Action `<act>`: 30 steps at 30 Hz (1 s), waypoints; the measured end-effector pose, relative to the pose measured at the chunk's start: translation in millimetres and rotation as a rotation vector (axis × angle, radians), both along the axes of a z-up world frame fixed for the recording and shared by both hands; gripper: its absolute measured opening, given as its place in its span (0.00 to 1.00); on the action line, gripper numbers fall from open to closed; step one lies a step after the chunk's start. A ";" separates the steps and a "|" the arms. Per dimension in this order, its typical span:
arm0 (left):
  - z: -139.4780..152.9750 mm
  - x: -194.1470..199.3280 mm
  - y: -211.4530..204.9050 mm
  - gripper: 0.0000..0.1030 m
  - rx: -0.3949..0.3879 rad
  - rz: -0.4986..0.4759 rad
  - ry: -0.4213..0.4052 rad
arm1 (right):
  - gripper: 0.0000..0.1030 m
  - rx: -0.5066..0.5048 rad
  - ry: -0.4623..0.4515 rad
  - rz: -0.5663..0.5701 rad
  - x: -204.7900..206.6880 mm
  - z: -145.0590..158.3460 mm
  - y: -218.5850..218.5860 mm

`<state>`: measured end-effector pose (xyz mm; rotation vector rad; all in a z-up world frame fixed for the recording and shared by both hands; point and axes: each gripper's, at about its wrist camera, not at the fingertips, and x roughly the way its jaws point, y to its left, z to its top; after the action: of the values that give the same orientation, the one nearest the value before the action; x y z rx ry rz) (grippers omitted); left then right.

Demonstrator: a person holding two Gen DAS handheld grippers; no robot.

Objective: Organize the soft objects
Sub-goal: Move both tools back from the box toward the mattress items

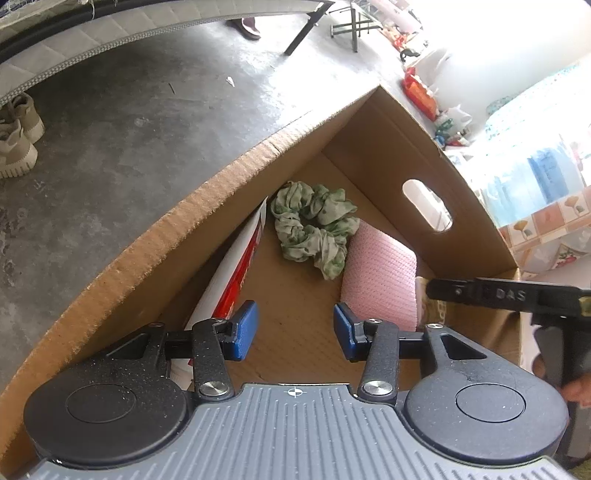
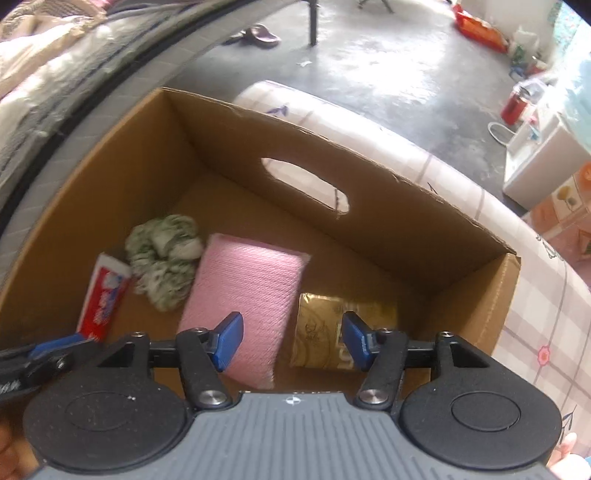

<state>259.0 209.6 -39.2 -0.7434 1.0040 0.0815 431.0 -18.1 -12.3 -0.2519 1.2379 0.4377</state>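
Observation:
An open cardboard box [image 1: 221, 177] [image 2: 406, 221] with a handle hole holds a green scrunchie [image 1: 314, 229] [image 2: 162, 254], a pink textured pad [image 1: 376, 273] [image 2: 247, 295], a red-and-white toothpaste tube [image 1: 236, 273] [image 2: 105, 295] leaning on the left wall, and a gold packet [image 2: 321, 328]. My left gripper [image 1: 294, 328] hangs open over the bare box floor, between the tube and the pink pad, holding nothing. Over the gap between the pink pad and the gold packet, my right gripper [image 2: 291, 341] stands open, with nothing between its blue pads.
The box rests on a checked floral cloth [image 2: 535, 314]. Grey concrete floor lies beyond it, with beige shoes [image 1: 14, 140] by a mattress edge, slippers [image 2: 262, 35], a red bottle [image 2: 515, 103] and a white appliance [image 2: 535, 158] at the far right.

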 end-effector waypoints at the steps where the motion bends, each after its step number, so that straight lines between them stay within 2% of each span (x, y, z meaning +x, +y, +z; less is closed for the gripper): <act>1: -0.7 0.0 0.5 0.43 -0.001 0.001 -0.001 | 0.60 0.004 0.001 -0.007 1.2 -1.4 -0.6; 6: 2.9 -1.1 -1.5 0.46 0.005 -0.003 -0.043 | 0.60 0.093 -0.026 -0.017 0.5 11.4 -12.8; 11: 19.2 -10.2 -9.3 0.63 0.051 -0.022 -0.133 | 0.62 0.243 -0.100 -0.025 -28.7 52.2 -36.5; 12: 24.1 -13.4 -10.7 0.68 0.061 -0.026 -0.153 | 0.64 0.279 -0.125 -0.022 -39.9 62.8 -43.1; 14: 36.1 -21.5 -13.9 0.74 0.083 -0.036 -0.200 | 0.81 0.349 -0.179 -0.021 -65.6 83.7 -61.1; 15: 42.9 -26.5 -16.1 0.80 0.097 -0.046 -0.227 | 0.85 0.381 -0.213 -0.024 -80.7 94.1 -71.5; 16: 50.0 -32.2 -18.8 0.86 0.113 -0.056 -0.259 | 0.93 0.407 -0.244 -0.023 -95.6 103.8 -81.8; 17: 58.0 -39.5 -22.0 0.89 0.134 -0.066 -0.296 | 0.98 0.433 -0.278 -0.022 -111.8 113.3 -93.2; 19: 73.9 -54.8 -29.9 0.98 0.180 -0.089 -0.369 | 1.00 0.473 -0.350 -0.026 -144.9 132.0 -116.0; 24: 106.9 -101.4 -60.3 0.99 0.280 -0.189 -0.555 | 1.00 0.506 -0.526 -0.078 -225.3 160.4 -172.5; 26: 114.0 -115.9 -76.6 1.00 0.308 -0.238 -0.600 | 1.00 0.515 -0.570 -0.118 -254.0 164.5 -195.7; 28: 119.5 -128.6 -91.1 1.00 0.305 -0.291 -0.619 | 1.00 0.506 -0.615 -0.163 -282.1 162.3 -214.1; 30: 124.5 -141.7 -103.2 1.00 0.270 -0.346 -0.648 | 1.00 0.482 -0.658 -0.219 -308.9 157.4 -230.5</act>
<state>117.3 106.4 85.3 -0.3006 0.4722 -0.3040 122.1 -248.6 145.1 0.1489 0.4837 0.4043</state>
